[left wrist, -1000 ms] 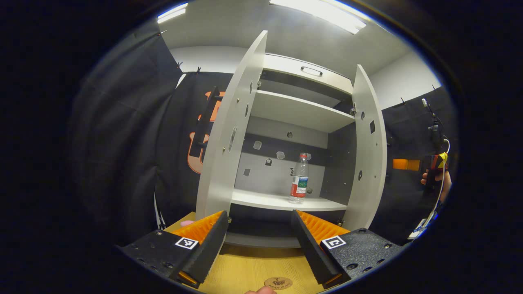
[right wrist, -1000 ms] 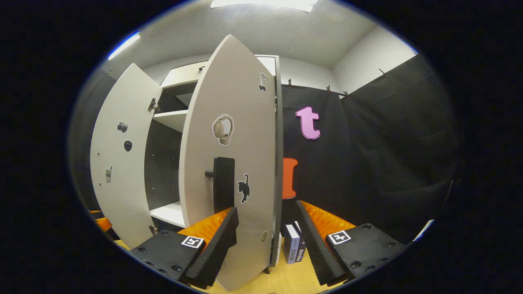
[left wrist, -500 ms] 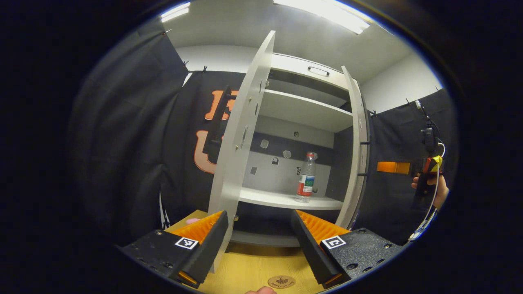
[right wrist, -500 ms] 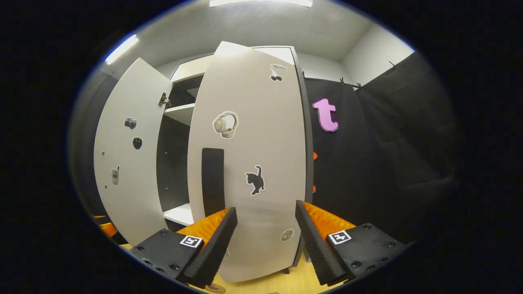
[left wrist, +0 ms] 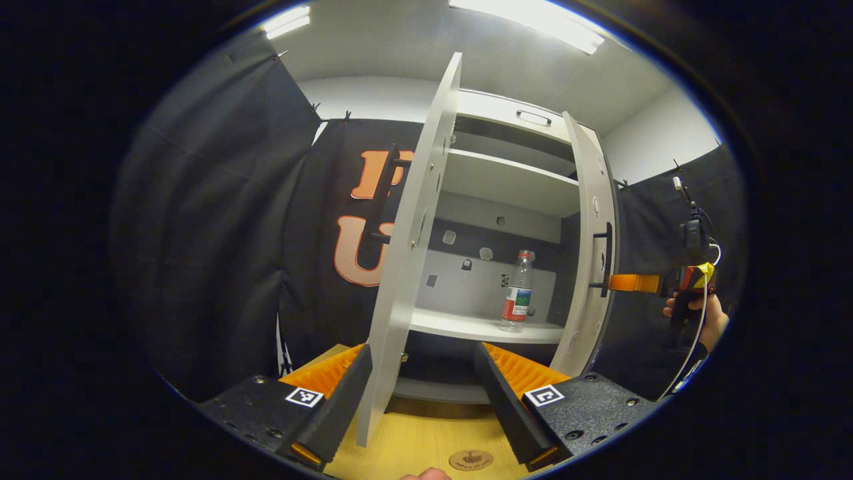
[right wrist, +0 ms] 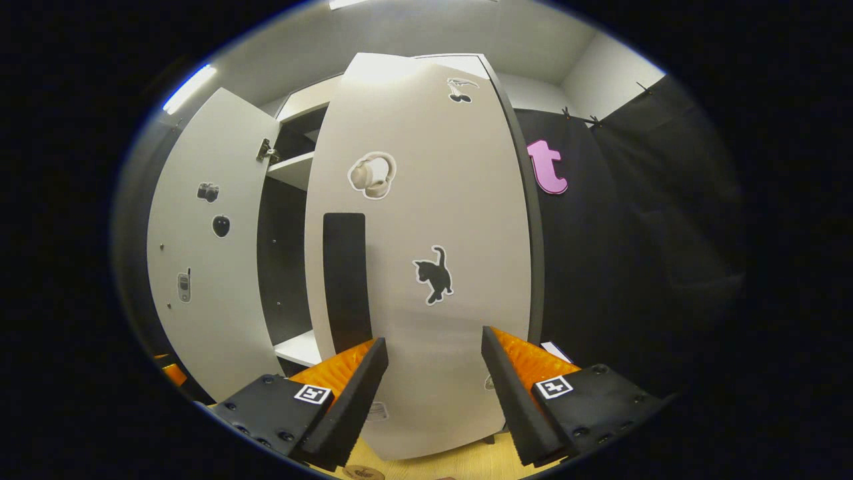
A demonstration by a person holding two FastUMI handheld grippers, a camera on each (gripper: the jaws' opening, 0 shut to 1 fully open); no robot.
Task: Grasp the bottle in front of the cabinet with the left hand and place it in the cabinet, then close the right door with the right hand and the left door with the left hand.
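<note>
Right tool (right wrist: 433,373) agape before right door (right wrist: 426,220).

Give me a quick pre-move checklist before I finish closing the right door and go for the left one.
1. Bottle upright on the lower shelf: ok.
2. Right door fully closed: not ok, a gap remains.
3. Right gripper open, facing that door: ok; contact cannot tell.
4. Left door wide open: ok.
5. Left gripper open, door edge between its fingers: ok.
</note>
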